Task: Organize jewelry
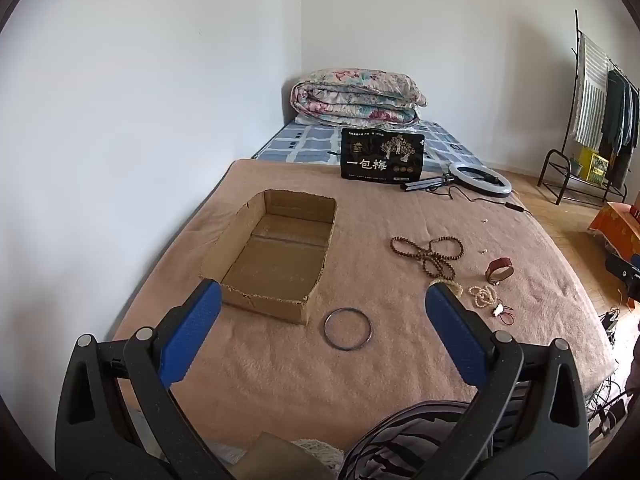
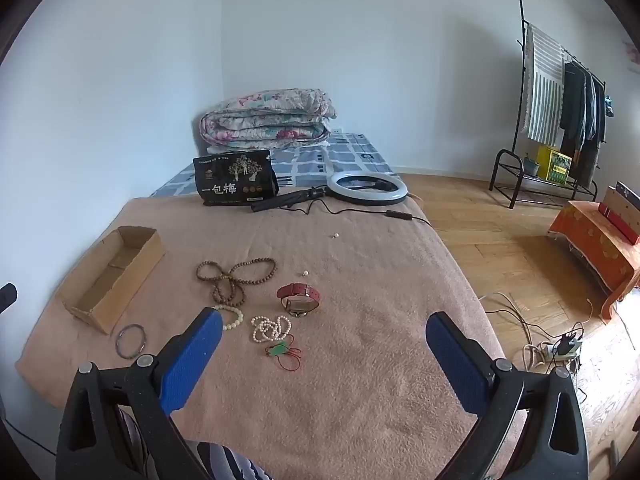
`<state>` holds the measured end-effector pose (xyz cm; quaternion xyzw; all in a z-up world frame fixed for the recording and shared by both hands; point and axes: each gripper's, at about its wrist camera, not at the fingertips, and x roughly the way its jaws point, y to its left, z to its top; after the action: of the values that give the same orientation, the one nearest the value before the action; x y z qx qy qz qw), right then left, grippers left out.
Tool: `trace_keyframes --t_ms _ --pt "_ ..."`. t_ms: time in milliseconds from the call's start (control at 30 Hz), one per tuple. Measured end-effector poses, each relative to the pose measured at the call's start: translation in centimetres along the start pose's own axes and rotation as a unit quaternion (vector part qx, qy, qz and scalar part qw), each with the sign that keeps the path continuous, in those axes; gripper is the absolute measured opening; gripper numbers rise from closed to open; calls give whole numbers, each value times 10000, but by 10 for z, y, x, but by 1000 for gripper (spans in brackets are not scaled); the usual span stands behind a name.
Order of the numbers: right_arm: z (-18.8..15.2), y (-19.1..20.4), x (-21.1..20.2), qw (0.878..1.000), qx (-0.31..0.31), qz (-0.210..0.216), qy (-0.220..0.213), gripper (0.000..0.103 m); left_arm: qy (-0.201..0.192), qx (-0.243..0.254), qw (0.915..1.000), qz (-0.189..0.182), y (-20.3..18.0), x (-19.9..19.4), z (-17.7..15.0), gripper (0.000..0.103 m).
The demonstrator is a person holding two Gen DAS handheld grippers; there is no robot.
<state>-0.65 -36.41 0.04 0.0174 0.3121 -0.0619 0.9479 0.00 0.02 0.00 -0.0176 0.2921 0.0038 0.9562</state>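
- Both tools are seen held wide apart and empty: the left gripper (image 1: 324, 298) above the pink blanket (image 1: 280, 368), the right gripper (image 2: 324, 322) likewise spread with nothing between its blue pads.
- Just ahead of the left gripper, nearly centred between its fingers, a thin dark bangle (image 1: 347, 328) is seen lying flat on the blanket, just beside the near right corner of the cardboard box (image 1: 276, 256).
- The bangle is judged the likeliest first pick; being a flat ring, it offers no long axis, so a rim pinch from above would be needed. The left gripper is the nearer one.
- The box stands open-topped and empty; no obstacle is seen between bangle and box.
- Ahead and left of the right gripper lie a cream bead bracelet (image 2: 232, 317), a pearl strand (image 2: 272, 329), a green pendant on red cord (image 2: 282, 350) and a red-strapped watch (image 2: 299, 299).
- Farther off, a brown bead necklace (image 2: 236, 276) is looped, with two loose pearls (image 2: 306, 273) beyond.
- At the far end, a black snack bag (image 2: 235, 183), a ring light (image 2: 368, 188) and a folded quilt (image 2: 268, 120) are seen.
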Motion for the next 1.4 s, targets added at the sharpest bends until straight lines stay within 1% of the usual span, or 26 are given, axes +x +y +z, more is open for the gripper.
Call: trace_keyframes --t_ms 233,300,333,433,500,567,900,933,1067,1100,1400 --pt "1 1 -3 10000 22 8 -20 103 7 -39 10000 19 2 -1 1 103" --pt "2 1 -3 10000 9 -6 -13 103 -11 29 10000 22 0 0 0 103" --pt "13 1 -7 10000 10 -6 -30 103 -9 23 10000 20 -1 0 0 103" --pt "20 3 -2 10000 -3 -19 9 103 -16 7 10000 11 -1 -1 0 103" --pt "10 -2 -7 10000 27 15 -94 103 -17 5 10000 6 -1 -1 1 103" --pt "13 -2 -12 10000 26 24 -86 103 -15 -4 10000 1 0 -1 1 103" --pt "7 0 -9 10000 14 14 -75 103 -8 -43 10000 -25 1 -1 1 103" --pt "8 0 -9 10000 23 23 -74 103 -1 -55 10000 -48 1 -3 6 103" --pt "8 1 -9 10000 23 33 -68 103 -14 -57 10000 -69 -2 -4 10 103" --pt "8 1 -9 10000 22 34 -69 103 -30 -69 10000 -52 3 -11 12 103" --pt "8 3 -11 10000 30 53 -58 103 -37 -89 9999 -58 4 -12 11 103"
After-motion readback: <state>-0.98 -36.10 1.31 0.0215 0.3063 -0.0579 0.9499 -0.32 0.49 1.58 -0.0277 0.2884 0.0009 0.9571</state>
